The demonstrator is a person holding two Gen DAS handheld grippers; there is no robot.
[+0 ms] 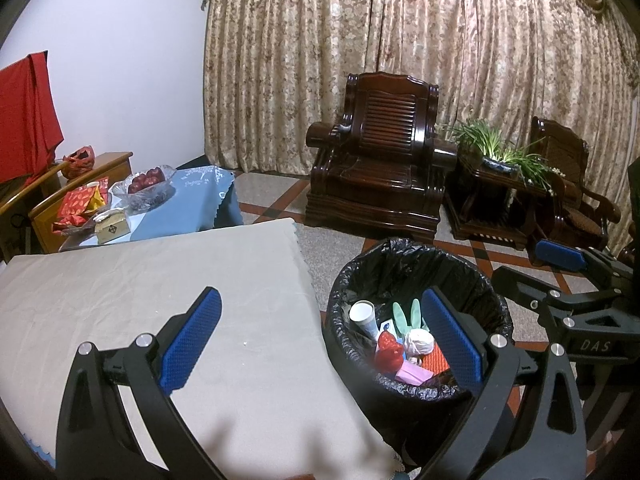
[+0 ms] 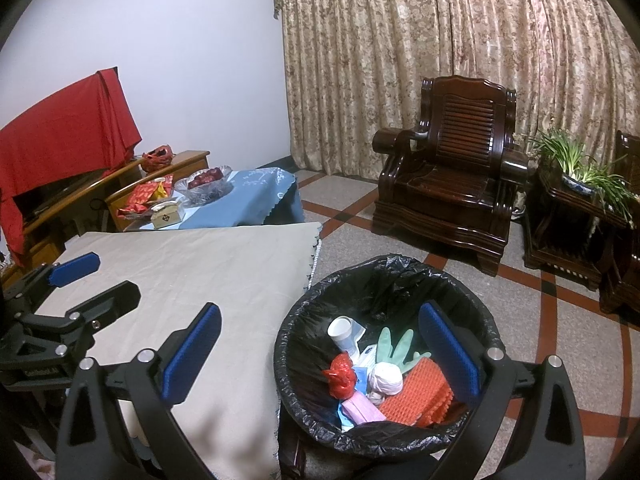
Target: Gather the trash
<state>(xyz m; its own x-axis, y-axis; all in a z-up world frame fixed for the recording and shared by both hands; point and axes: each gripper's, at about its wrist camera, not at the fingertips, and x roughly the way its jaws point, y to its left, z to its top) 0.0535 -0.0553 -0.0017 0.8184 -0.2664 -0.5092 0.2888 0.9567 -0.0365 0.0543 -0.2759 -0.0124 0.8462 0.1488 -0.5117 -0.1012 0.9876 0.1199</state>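
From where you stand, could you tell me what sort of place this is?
Most likely a home living room: a carved wooden armchair, floor-length curtains, and a fruit bowl on a side table.

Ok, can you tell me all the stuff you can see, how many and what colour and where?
bin: one, black liner, on the floor beside the table
paper cup: one, white, in the bin
glove: one, pale green, in the bin
red bag: one, crumpled, in the bin
orange mat: one, in the bin
table: one, beige cloth, nothing on the part that shows
fruit bowl: one, glass, on the blue-clothed table behind
armchair: dark wood, by the curtain
plant: one, green, on a side table
left gripper: blue pads, open
right gripper: blue pads, open
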